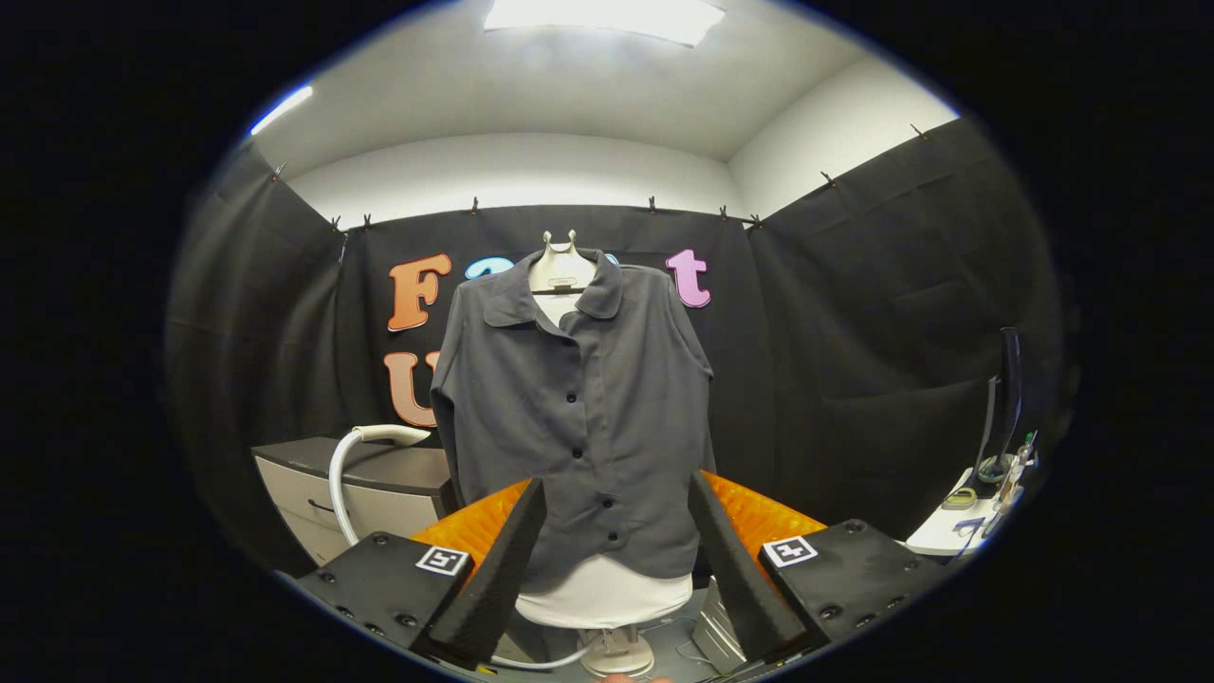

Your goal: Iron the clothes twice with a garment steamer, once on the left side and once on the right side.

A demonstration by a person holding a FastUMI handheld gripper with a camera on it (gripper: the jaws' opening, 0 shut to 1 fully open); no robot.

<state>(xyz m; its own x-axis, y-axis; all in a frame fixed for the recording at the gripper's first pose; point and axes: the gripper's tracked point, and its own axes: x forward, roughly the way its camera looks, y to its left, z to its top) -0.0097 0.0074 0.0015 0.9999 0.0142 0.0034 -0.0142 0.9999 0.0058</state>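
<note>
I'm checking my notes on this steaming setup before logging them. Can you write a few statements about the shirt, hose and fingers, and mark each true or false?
1. The grey shirt hangs buttoned on a mannequin form. True.
2. The gripper is shut on the shirt's hem. False: its fingers are spread apart and hold nothing, with the shirt beyond them.
3. A white hose curves up beside a cabinet. True.
4. The shirt lies flat on a table. False: it hangs upright.
</note>
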